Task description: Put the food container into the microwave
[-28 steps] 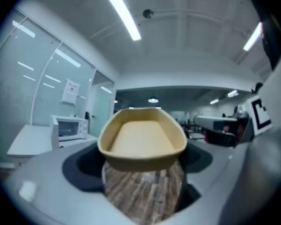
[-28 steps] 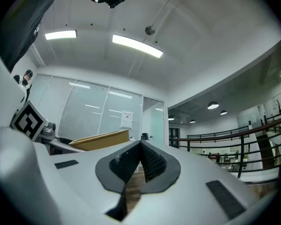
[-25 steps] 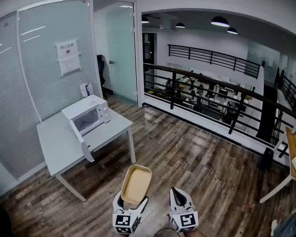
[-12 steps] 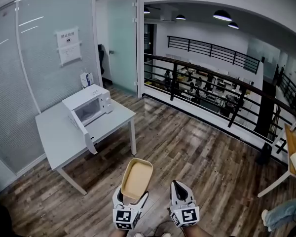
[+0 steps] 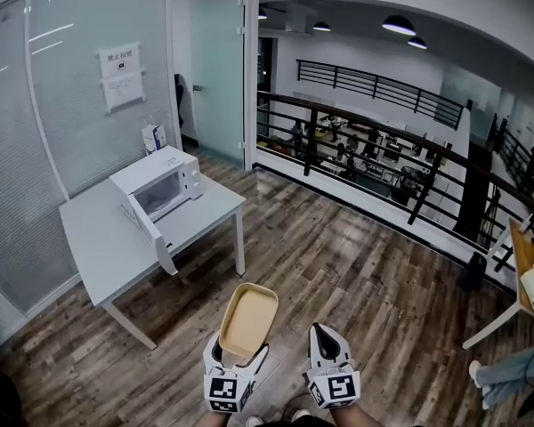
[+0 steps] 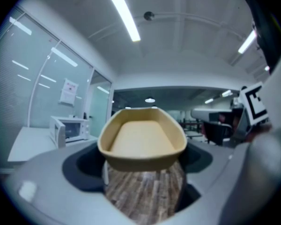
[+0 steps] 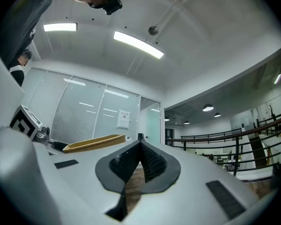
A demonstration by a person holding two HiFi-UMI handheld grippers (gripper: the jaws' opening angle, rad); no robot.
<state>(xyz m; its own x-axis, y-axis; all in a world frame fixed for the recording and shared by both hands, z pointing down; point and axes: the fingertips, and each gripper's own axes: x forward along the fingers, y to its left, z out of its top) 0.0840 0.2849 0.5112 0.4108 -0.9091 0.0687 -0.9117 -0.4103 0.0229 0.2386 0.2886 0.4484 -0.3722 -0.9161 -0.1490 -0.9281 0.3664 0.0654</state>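
Food container, tan and empty, is pinched at its near end between the widely spread fingers of my left gripper, held level above the wood floor. My right gripper, just beside it, has its fingers pressed together on nothing. I see the microwave, door open, on the counter, well ahead and left of the fingers.

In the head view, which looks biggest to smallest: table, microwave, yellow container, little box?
Largest: table.
Next: microwave and container, about alike; the container is nearer the camera, so unsure.
Smallest: little box.
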